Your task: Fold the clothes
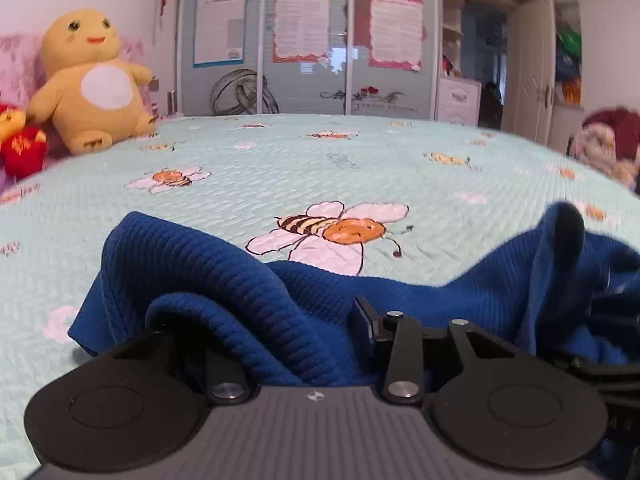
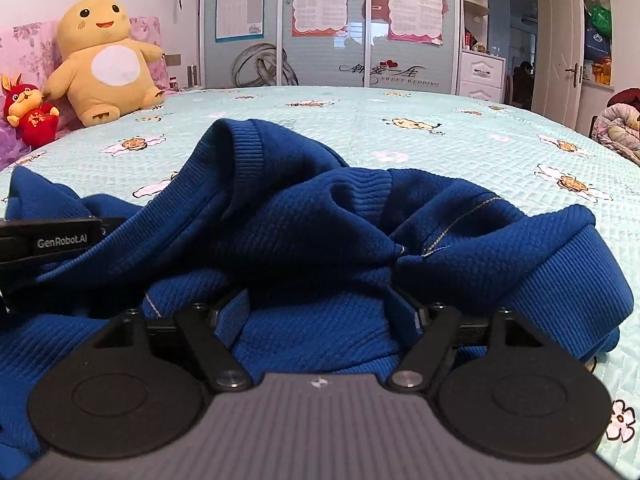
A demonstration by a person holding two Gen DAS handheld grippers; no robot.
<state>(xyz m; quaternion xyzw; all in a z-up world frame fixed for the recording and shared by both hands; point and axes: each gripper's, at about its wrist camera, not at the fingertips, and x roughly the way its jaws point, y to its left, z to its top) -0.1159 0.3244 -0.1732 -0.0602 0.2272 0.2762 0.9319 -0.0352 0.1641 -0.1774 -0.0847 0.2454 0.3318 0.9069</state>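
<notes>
A dark blue knitted sweater with ribbed cuffs point(image 2: 304, 216) lies crumpled on the near part of a bed covered by a pale green quilted bedspread printed with bees and white flowers point(image 1: 360, 152). The left gripper point(image 1: 276, 320) is low at the garment's edge. A thick fold of the blue cloth passes between its two black fingers, and the left finger is hidden under this fold, so I cannot tell if the pads really press the cloth or only stand around it. The right gripper point(image 2: 324, 312) rests on the middle of the sweater with its jaws spread wide; cloth bulges up between the fingers, but the pads do not seem to pinch it, so this tool is released. In the right wrist view, a black part of the other tool with white letters shows at the left edge, just beside the sweater. One ribbed cuff point(image 2: 244, 148) stands up from the heap, toward the far side of the bed. At the head of the bed a large yellow plush toy with a white belly point(image 2: 104, 60) sits against a pink floral headboard point(image 2: 28, 48), and a small red plush rabbit point(image 2: 28, 114) stands near it. Behind the bed is a grey sliding wardrobe with paper sheets stuck on its doors point(image 2: 328, 40).
</notes>
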